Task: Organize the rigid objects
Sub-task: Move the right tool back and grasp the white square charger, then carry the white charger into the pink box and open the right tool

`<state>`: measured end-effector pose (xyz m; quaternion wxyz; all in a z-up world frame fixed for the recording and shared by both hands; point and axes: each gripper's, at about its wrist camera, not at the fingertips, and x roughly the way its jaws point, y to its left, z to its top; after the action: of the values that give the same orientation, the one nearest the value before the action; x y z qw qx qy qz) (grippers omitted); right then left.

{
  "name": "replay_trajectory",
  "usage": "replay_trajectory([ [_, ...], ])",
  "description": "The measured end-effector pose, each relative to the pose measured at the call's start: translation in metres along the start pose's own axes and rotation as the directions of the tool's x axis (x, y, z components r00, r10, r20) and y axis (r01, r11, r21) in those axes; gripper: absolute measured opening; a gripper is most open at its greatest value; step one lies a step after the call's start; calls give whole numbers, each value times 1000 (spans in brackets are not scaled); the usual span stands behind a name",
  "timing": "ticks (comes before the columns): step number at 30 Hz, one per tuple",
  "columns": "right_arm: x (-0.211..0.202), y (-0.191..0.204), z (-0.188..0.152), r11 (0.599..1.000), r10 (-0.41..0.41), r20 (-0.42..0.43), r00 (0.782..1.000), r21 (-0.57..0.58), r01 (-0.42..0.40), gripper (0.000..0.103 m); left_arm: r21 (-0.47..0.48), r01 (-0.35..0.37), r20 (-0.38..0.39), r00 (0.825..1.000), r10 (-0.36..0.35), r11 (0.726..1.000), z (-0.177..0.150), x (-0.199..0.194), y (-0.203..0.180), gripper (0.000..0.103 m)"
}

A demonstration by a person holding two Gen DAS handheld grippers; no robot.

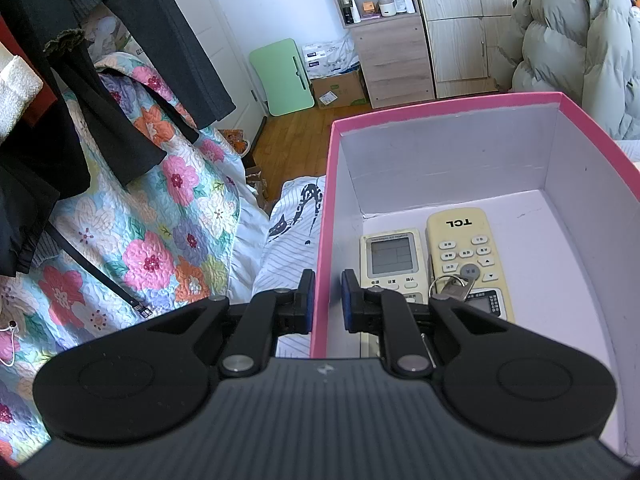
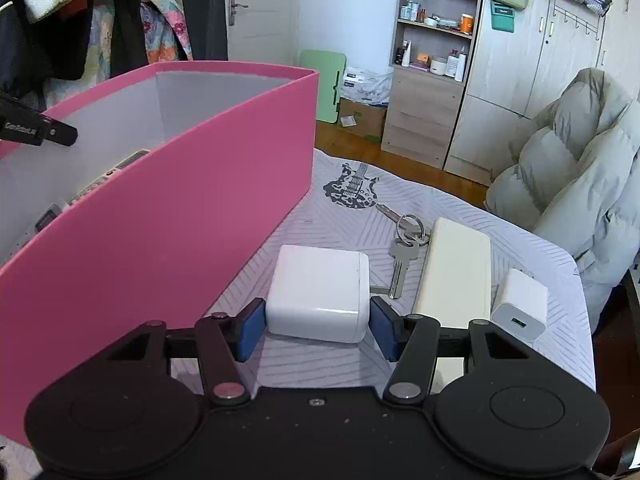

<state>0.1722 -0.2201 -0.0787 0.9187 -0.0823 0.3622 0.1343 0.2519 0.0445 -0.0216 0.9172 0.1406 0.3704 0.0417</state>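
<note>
The pink box (image 1: 440,108) sits on a striped sheet (image 2: 320,216) with a guitar print; whether a desk or bed lies beneath, I cannot tell. Inside the box, against its near-left corner, lie two remotes side by side: a grey-screened universal remote (image 1: 391,260) and a cream TCL remote (image 1: 468,256), touching along their long edges. A small bunch of keys (image 1: 456,284) rests on the lower part of the TCL remote.

The left tool (image 1: 327,300) straddles the box's left wall, one blue pad outside and one inside, with a narrow gap on each side of the wall, so it is not clamping.

The right tool (image 2: 318,324) is level with the sheet, just outside the box's right wall. Its blue pads (image 2: 252,330) flank a large white charger block (image 2: 320,292), set wide; they look close to its sides, but contact is unclear.

Farther right of the box lie loose keys on a ring (image 2: 404,248), then a long cream power bank (image 2: 456,276), then a small white charger (image 2: 520,304) touching it. A grey puffer jacket (image 2: 580,168) is heaped beyond the sheet's edge.
</note>
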Motion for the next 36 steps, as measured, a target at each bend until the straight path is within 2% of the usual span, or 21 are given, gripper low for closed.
replay_trajectory([
  [3, 2, -1, 6, 1000, -25, 31, 999, 14, 25, 65, -2, 2, 0, 1000, -2, 1000, 0, 0, 0, 14],
  [7, 14, 4, 12, 998, -46, 16, 999, -29, 47, 67, -4, 2, 1, 1000, -2, 1000, 0, 0, 1, 14],
  [10, 12, 8, 12, 996, -56, 24, 998, -73, 57, 62, -2, 1, 1, 1000, -1, 1000, 0, 0, 1, 14],
  [16, -17, 1, 10, 999, -49, 98, 994, 1, 49, 62, -9, 5, 1, 1000, -5, 1000, -1, -2, 1, 14],
  [22, -72, -1, 23, 1000, 3, 213, 977, 28, -9, 62, -12, 7, 1, 1000, -7, 1000, -1, -2, 1, 14],
  [25, -107, 8, 35, 998, 60, 281, 958, 17, -67, 62, -7, 3, 2, 1000, -3, 1000, -1, -1, 1, 14],
  [27, -130, 21, 44, 989, 144, 308, 940, -65, -130, 63, -7, 3, 3, 1000, -3, 1000, -1, -1, 1, 14],
  [28, -137, 28, 48, 980, 191, 302, 934, -107, -166, 63, -8, 3, 3, 1000, -3, 1000, -1, -1, 1, 14],
  [30, -142, 40, 61, 951, 292, 237, 927, -172, -256, 63, -10, 4, 11, 1000, -4, 1000, -1, -2, 2, 14],
  [33, -130, 57, 78, 901, 409, 57, 911, -184, -393, 63, -23, 8, 18, 1000, -7, 1000, -1, -3, 3, 14],
  [35, -119, 67, 84, 883, 441, -33, 897, -166, -440, 63, -30, 11, 22, 1000, -10, 999, -1, -2, 4, 14],
  [36, -115, 74, 85, 884, 433, -55, 900, -168, -436, 63, -31, 12, 24, 1000, -11, 999, -1, -3, 4, 14],
])
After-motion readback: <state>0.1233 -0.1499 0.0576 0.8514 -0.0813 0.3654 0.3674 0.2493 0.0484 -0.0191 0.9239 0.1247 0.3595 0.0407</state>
